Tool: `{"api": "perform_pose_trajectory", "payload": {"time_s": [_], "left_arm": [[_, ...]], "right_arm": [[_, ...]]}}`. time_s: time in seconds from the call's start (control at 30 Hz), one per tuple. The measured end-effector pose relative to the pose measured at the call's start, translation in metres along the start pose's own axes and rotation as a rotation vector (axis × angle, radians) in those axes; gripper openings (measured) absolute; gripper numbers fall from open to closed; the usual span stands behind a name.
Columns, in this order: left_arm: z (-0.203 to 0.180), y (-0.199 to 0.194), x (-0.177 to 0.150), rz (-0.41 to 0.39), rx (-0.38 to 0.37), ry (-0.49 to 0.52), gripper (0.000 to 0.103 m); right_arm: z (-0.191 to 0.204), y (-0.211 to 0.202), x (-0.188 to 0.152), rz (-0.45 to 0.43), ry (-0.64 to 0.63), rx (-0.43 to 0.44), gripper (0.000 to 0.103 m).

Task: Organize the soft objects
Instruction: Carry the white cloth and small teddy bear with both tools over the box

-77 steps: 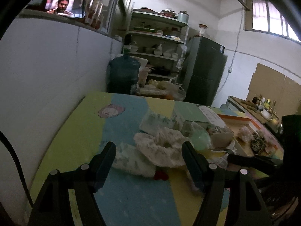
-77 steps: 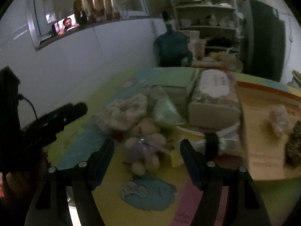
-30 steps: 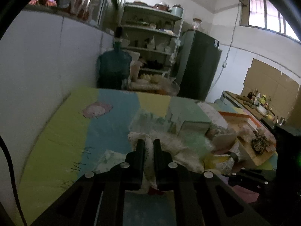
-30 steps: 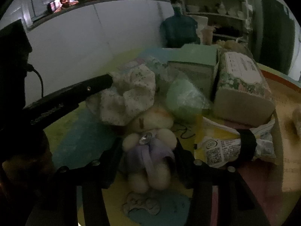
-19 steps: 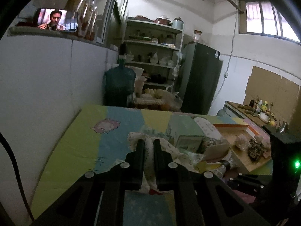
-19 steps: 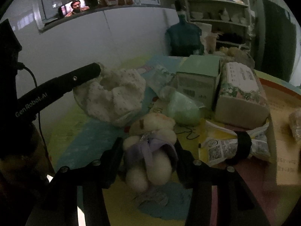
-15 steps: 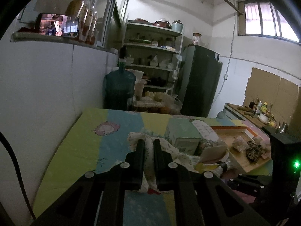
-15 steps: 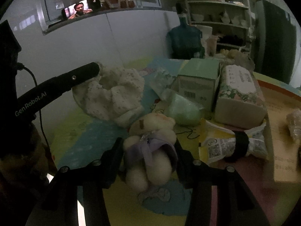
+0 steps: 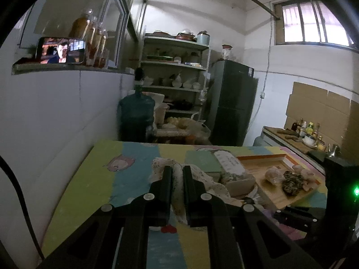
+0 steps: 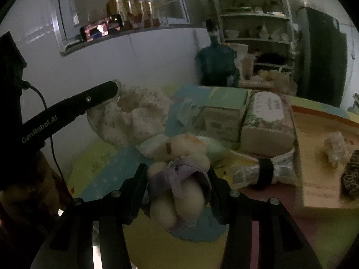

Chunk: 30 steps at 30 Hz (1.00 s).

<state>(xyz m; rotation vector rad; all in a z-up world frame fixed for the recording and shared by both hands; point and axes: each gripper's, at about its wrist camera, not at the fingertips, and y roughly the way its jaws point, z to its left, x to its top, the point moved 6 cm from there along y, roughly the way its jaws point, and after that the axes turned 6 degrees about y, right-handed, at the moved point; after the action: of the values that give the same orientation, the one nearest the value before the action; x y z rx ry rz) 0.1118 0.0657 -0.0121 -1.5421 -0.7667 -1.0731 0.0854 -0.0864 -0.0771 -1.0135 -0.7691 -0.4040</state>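
Plush bear [image 10: 179,170], cream with a lilac ribbon, one only, is pinched at its waist between the right gripper [image 10: 177,179] fingers, lifted clear of the table mat [image 10: 94,168]. Floral fabric cap [image 10: 134,116], white and crumpled, one, is clamped by the left gripper [image 9: 177,179]; jaws nearly together with only a thin fold of the cloth [image 9: 177,174] between them, and it hangs above the mat's left side. Readable writing: "GenRobot.AI" in pale letters along the left gripper's finger [image 10: 40,130] in the right wrist view. Other labels are too blurred to read. Green carton [image 10: 224,112] with a barcode patch, one. Floral tissue pack [image 10: 267,121], one, just beside the carton on its right. Printed snack packet [image 10: 262,170] with a black band, one, in front of the tissue pack. Pale green pouch [image 10: 215,150], one, behind the bear. Wooden tray [image 10: 318,174] on the right holds at least two small items. Amber bottles [image 10: 130,11] on the ledge: about four. Phone [image 9: 61,50] showing video, one. Blue water jug [image 9: 136,114], one.
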Motion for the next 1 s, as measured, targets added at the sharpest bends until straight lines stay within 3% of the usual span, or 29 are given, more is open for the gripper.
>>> {"api": "perform_pose_trajectory", "payload": {"time_s": [0.53, 1.0], "left_arm": [[-0.065, 0.007, 0.028, -0.046, -0.092, 0.048, 0.01], [-0.15, 0.048, 0.058, -0.041, -0.231, 0.108, 0.01]], "right_arm": [[-0.043, -0.049, 0.017, -0.113, 0.047, -0.067, 0.051], [-0.127, -0.103, 0.011, -0.19, 0.169, -0.192, 0.051]]}}
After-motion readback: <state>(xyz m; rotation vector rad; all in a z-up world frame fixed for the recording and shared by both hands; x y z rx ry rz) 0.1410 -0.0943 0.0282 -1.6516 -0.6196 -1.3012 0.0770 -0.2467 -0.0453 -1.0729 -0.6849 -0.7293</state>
